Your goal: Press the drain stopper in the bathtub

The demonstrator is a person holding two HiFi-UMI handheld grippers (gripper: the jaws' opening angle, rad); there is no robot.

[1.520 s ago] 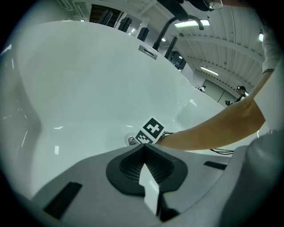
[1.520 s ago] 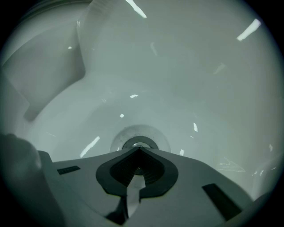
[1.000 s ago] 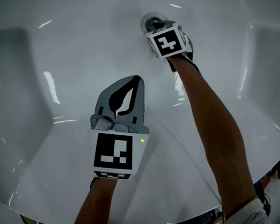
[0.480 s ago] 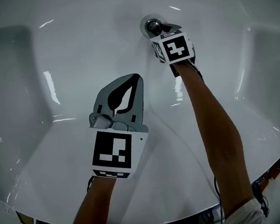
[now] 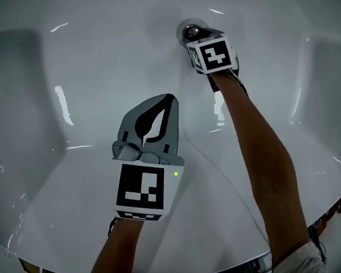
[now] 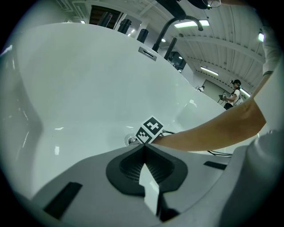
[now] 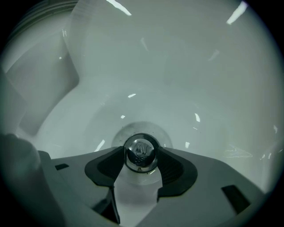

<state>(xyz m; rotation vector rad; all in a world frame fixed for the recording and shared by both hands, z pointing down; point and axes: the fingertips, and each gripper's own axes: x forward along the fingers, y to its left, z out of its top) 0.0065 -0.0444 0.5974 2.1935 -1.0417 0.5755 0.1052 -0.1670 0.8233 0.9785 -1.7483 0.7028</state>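
One stopper (image 5: 188, 30) sits between the right gripper's (image 7: 140, 153) opening jaws in one tub (image 5: 91, 62); the left gripper (image 6: 143, 147) is pressed together, empty.

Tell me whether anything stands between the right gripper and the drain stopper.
Nothing visible does. The right gripper has its jaws opening, with the chrome drain stopper right between them, a pad on each side of its knob, above the bathtub floor. The left gripper hangs shut, well away.

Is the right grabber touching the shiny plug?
Cannot tell. In the right gripper view the drain stopper sits between the right gripper's opening jaws; its rim lines up with both pads, neither gap nor contact plain.
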